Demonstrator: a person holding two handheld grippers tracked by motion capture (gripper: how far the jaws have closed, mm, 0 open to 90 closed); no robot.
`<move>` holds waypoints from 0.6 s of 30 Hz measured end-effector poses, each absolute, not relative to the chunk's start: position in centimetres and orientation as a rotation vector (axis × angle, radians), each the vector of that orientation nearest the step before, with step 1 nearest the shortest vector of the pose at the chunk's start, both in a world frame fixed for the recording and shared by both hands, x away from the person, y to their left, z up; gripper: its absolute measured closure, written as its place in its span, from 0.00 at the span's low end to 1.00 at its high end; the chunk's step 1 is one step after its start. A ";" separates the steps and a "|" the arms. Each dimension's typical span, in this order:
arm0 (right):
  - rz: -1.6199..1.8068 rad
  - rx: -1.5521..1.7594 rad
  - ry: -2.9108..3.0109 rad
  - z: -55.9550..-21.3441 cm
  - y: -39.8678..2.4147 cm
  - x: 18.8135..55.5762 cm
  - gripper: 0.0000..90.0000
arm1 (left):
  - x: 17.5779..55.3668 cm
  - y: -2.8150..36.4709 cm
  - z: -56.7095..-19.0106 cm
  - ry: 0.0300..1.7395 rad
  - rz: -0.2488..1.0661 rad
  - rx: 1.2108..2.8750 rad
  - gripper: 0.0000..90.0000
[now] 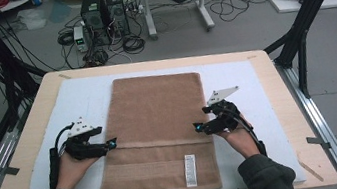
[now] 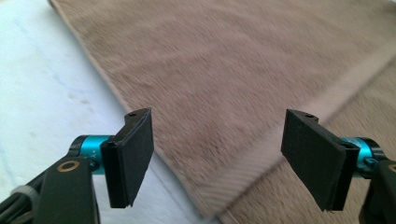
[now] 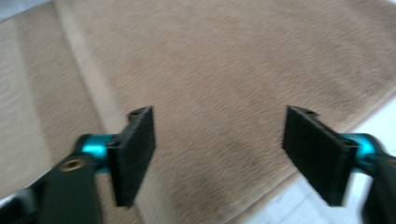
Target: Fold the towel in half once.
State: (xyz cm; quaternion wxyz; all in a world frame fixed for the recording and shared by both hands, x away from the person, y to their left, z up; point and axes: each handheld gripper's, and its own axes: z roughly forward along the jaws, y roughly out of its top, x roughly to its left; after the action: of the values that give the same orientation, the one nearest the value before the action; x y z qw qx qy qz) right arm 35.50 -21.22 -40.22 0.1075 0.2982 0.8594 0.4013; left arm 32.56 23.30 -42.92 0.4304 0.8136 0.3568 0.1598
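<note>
A brown towel (image 1: 160, 121) lies flat on a white mat (image 1: 79, 100), with a woven band across it and a white label (image 1: 190, 170) near its front edge. My left gripper (image 1: 112, 143) hovers at the towel's left edge by the band. Its jaws stand open over that edge (image 2: 219, 154), with towel (image 2: 224, 60) and mat (image 2: 42, 93) below them. My right gripper (image 1: 197, 127) is at the towel's right edge at the same height. It is open too (image 3: 219, 154), above the towel (image 3: 224, 60), with nothing between the pads.
The mat covers a light wooden table (image 1: 263, 67). Black frame posts (image 1: 304, 18) rise at the table's far right and far left. Computer towers (image 1: 104, 15) and cables sit on the floor beyond the far edge.
</note>
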 end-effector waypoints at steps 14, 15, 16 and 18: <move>1.094 0.862 2.634 -43.8 -22.0 34.8 0.72 | 32.9 22.8 -44.6 0.875 0.398 2.093 0.85; 1.106 0.865 2.632 -43.9 -22.0 34.9 0.75 | 32.9 22.8 -44.6 0.879 0.399 2.087 0.87; 1.114 0.870 2.631 -43.9 -22.1 34.9 0.80 | 32.9 22.8 -44.5 0.880 0.396 2.081 0.89; 1.125 0.870 2.626 -43.9 -22.2 34.9 0.88 | 32.9 22.9 -44.5 0.890 0.385 2.066 0.93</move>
State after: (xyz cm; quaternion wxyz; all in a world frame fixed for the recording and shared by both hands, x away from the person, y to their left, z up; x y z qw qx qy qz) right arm 34.95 -22.20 -43.95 0.0773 0.2905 0.8766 0.3756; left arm 32.92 22.88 -44.51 0.4165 0.8230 0.3545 0.1535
